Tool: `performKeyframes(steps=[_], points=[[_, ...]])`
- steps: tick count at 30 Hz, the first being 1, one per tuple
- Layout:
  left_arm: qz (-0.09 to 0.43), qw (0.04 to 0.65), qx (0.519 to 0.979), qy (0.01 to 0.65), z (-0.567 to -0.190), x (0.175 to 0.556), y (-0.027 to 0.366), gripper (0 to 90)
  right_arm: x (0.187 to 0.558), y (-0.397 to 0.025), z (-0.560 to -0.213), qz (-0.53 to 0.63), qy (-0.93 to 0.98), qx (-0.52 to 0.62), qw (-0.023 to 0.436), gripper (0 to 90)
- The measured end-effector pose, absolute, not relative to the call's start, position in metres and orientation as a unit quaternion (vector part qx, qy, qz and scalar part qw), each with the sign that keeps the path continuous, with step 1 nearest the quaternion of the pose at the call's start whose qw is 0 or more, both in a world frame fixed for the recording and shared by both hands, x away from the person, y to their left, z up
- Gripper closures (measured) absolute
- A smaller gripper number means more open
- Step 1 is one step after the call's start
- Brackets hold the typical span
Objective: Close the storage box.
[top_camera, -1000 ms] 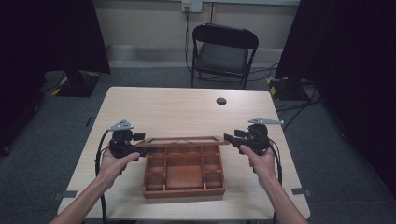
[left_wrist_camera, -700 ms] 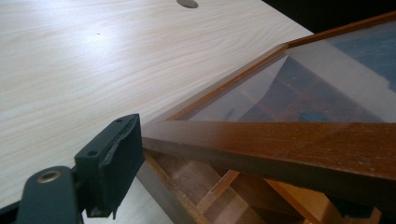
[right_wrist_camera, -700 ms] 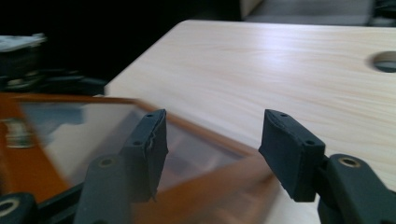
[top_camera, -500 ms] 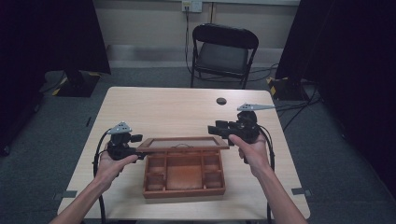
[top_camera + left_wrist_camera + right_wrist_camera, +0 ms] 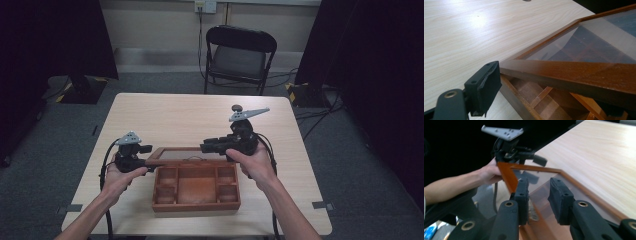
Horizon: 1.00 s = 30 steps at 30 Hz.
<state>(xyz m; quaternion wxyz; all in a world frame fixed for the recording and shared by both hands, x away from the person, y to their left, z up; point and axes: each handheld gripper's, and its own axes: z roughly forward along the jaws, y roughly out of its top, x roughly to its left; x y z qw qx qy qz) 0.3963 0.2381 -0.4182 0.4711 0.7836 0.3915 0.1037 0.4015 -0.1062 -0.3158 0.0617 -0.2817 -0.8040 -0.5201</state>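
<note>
The left tongs pinch the near-left corner of the glazed lid, its wooden frame seated between the two black jaws; in the left gripper view one jaw pad sits against the outer edge of the frame while the frame covers the other. The left hand grips the tool from below, and a cable trails toward the near edge of the surface.

The right tongs stand spread, the jaws apart on either side of the lid's front rail near its right end. In the right gripper view the two pads straddle the rail with a visible gap, and contact cannot be confirmed. The right hand holds this tool raised above the box.

The lid is lifted at its front edge and tilted, hinged along the far side of the wooden box. The box sits near the front centre of the surface, its compartments open to view below the lid. A small dark round object lies toward the far right of the surface, well apart from the box. A folding chair stands beyond the far edge.
</note>
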Motion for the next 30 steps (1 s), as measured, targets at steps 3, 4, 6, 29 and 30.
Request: performKeyframes(steps=[3,4,6,29,30], points=[[0.104,0.469,0.785,0.391,-0.418,0.396,0.238,15.7,0.398,-0.097,-0.318,-0.508,-0.813,-0.275,0.068,70.6],[0.104,0.469,0.785,0.391,-0.418,0.396,0.238,15.7,0.398,-0.095,-0.32,-0.507,-0.814,-0.274,0.072,70.2],[0.104,0.467,0.788,0.389,-0.419,0.395,0.238,15.7,0.398,-0.091,-0.323,-0.501,-0.818,-0.273,0.074,70.8],[0.098,0.454,0.794,0.393,-0.427,0.401,0.235,16.1,0.403,-0.08,-0.342,-0.483,-0.826,-0.265,0.115,81.4],[0.095,0.454,0.794,0.393,-0.427,0.401,0.235,16.1,0.403,-0.08,-0.343,-0.484,-0.827,-0.264,0.113,81.5]])
